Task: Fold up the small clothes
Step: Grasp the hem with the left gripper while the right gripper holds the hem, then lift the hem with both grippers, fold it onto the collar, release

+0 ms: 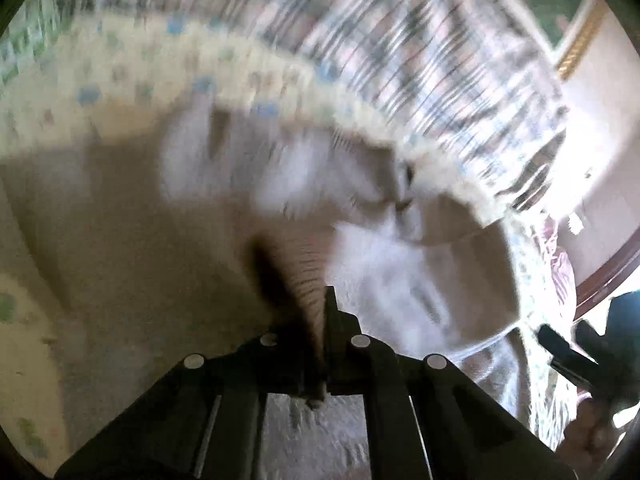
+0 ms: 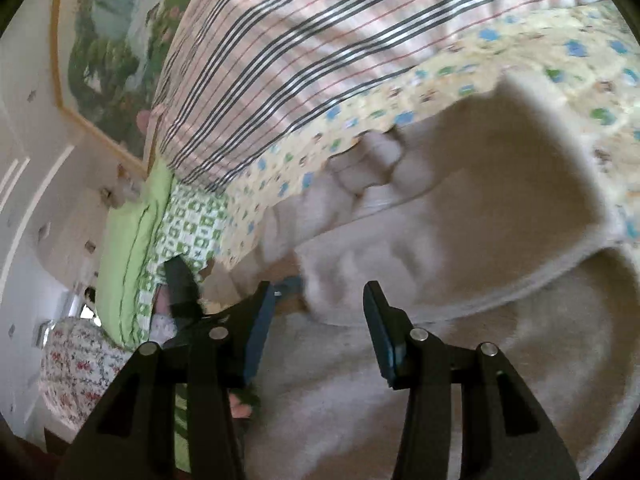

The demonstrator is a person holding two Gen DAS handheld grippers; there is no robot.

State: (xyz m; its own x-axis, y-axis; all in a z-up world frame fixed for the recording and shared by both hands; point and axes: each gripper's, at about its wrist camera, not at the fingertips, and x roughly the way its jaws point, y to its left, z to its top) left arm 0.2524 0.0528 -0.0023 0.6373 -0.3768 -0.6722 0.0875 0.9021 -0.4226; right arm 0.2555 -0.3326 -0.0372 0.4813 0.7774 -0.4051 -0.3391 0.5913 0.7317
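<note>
Beige fleece garment (image 2: 460, 200) is lying on the yellow patterned sheet (image 2: 520, 52), 1 part lifted and blurred. My left gripper (image 1: 320, 320) is pinching a ribbed edge of it, jaws together on cloth. My right gripper (image 2: 318, 300) is hovering spread apart, holding nothing. I am judging: carry the fold flat and slow, then pin the far edge with the right.

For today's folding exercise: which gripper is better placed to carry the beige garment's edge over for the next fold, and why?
Left. The left gripper is already shut on the beige garment, pinching a ribbed edge. The right gripper hangs open above the cloth, holding nothing.
</note>
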